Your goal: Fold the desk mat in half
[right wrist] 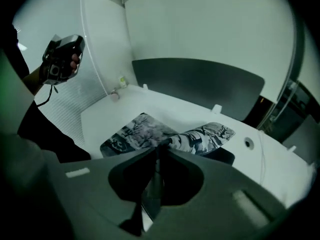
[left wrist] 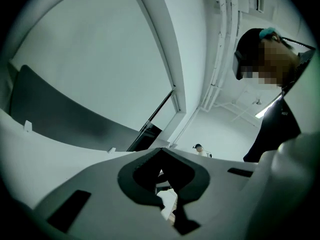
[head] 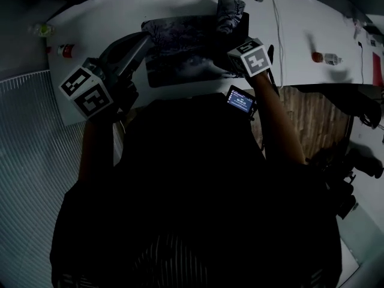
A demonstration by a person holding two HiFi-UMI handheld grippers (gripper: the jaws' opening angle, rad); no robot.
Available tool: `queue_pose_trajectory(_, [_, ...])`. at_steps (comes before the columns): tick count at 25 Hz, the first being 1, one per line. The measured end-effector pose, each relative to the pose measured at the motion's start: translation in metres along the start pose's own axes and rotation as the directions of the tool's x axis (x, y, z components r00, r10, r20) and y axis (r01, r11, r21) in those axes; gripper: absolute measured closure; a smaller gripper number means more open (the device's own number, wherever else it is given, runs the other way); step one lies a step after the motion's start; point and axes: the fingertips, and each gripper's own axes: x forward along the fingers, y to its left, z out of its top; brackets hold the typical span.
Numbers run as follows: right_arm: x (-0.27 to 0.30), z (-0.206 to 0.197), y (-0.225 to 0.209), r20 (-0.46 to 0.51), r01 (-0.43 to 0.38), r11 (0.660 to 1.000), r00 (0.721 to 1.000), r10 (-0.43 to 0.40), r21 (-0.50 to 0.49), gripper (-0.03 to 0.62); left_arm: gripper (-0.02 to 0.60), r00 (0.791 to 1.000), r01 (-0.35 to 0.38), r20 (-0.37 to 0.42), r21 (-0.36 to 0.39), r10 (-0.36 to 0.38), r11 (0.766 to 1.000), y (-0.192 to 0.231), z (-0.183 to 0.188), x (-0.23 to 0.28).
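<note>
My right claw (right wrist: 159, 151) is shut on the near edge of the mat (right wrist: 135, 134), a thin pinch with only the rim of the sheet between the pads. The mat lies in the middle of the table (head: 108, 23), patterned side up, and its right part rears up off the table in a loose curl. My left claw (left wrist: 161, 156) hangs high above the table, tips together with nothing in them, pointing up at the ceiling. The fold, I judge, is barely begun. With one claw on the sheet and nothing pressing it to the table, a pull may drag the whole mat across the table instead of bending it. A one-sided lift would likely lay the halves askew, edges not meeting. The shallow pinch could also slip off, and the curl might flop over the wrong way.
</note>
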Motion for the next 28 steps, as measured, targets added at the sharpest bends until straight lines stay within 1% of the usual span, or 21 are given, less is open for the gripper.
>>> queue_pose_trajectory(3, [0.045,0.001,0.048,-0.073,-0.099,0.995,0.993,0.097,-0.028,0.573,0.572,1.0,-0.018,0.009,-0.013,0.019,1.0,0.01,0.0,-0.015])
queue_pose_trajectory(7, [0.084,0.002,0.105,-0.138,-0.222,0.975,0.966,0.218,-0.012,0.572,0.572,0.999,-0.043,0.027,-0.036,0.044,0.998,0.02,0.001,-0.03])
queue_pose_trajectory(11, [0.112,-0.003,0.137,-0.212,-0.294,0.954,0.937,0.277,-0.052,0.56,0.572,0.996,-0.072,0.04,-0.052,0.074,0.996,0.026,0.001,-0.043])
queue_pose_trajectory(12, [0.118,-0.004,0.144,-0.223,-0.314,0.948,0.929,0.295,-0.058,0.549,0.572,0.996,-0.079,0.04,-0.057,0.082,0.995,0.028,0.0,-0.047])
queue_pose_trajectory(13, [0.123,-0.002,0.151,-0.222,-0.338,0.94,0.921,0.321,-0.043,0.526,0.572,0.995,-0.086,0.04,-0.061,0.089,0.994,0.03,-0.001,-0.05])
queue_pose_trajectory(14, [0.127,0.001,0.157,-0.206,-0.368,0.93,0.91,0.36,-0.004,0.5,0.572,0.995,-0.092,0.04,-0.066,0.095,0.994,0.031,-0.002,-0.053])
queue_pose_trajectory(15, [0.128,0.007,0.163,-0.17,-0.411,0.91,0.894,0.414,0.054,0.477,0.572,0.994,-0.097,0.039,-0.07,0.099,0.993,0.032,-0.002,-0.055])
queue_pose_trajectory(16, [0.127,0.016,0.167,-0.117,-0.464,0.878,0.872,0.476,0.118,0.481,0.572,0.994,-0.099,0.037,-0.074,0.102,0.992,0.033,-0.003,-0.055])
queue_pose_trajectory(17, [0.122,0.027,0.169,-0.057,-0.519,0.836,0.843,0.535,0.177,0.515,0.572,0.994,-0.099,0.032,-0.076,0.102,0.992,0.033,-0.003,-0.055])
queue_pose_trajectory(18, [0.113,0.038,0.168,0.002,-0.566,0.794,0.815,0.58,0.221,0.517,0.572,0.995,-0.097,0.026,-0.076,0.1,0.992,0.033,-0.005,-0.054])
queue_pose_trajectory(19, [0.1,0.051,0.165,0.062,-0.601,0.761,0.793,0.606,0.242,0.519,0.572,0.995,-0.094,0.017,-0.074,0.096,0.993,0.033,-0.007,-0.053])
queue_pose_trajectory(20, [0.085,0.064,0.158,0.117,-0.623,0.744,0.78,0.615,0.242,0.522,0.572,0.996,-0.09,0.008,-0.07,0.091,0.994,0.033,-0.008,-0.051])
queue_pose_trajectory(21, [0.068,0.074,0.148,0.162,-0.63,0.744,0.777,0.609,0.225,0.539,0.572,0.997,-0.083,0.001,-0.064,0.083,0.995,0.033,-0.009,-0.049])
queue_pose_trajectory(22, [0.052,0.081,0.135,0.198,-0.627,0.753,0.779,0.595,0.203,0.55,0.572,0.997,-0.074,-0.004,-0.056,0.074,0.996,0.031,-0.009,-0.046])
queue_pose_trajectory(25, [0.004,0.091,0.089,0.31,-0.588,0.792,0.793,0.525,0.165,0.58,0.572,0.999,-0.038,-0.023,-0.014,0.038,0.999,0.025,-0.009,-0.032])
queue_pose_trajectory(26, [-0.012,0.097,0.076,0.355,-0.571,0.806,0.794,0.494,0.156,0.589,0.572,0.999,-0.025,-0.031,0.003,0.025,1.0,0.024,-0.008,-0.026])
queue_pose_trajectory(28, [-0.047,0.107,0.063,0.438,-0.535,0.836,0.785,0.438,0.124,0.589,0.572,0.999,0.001,-0.048,0.031,0.001,1.0,0.019,-0.01,-0.013])
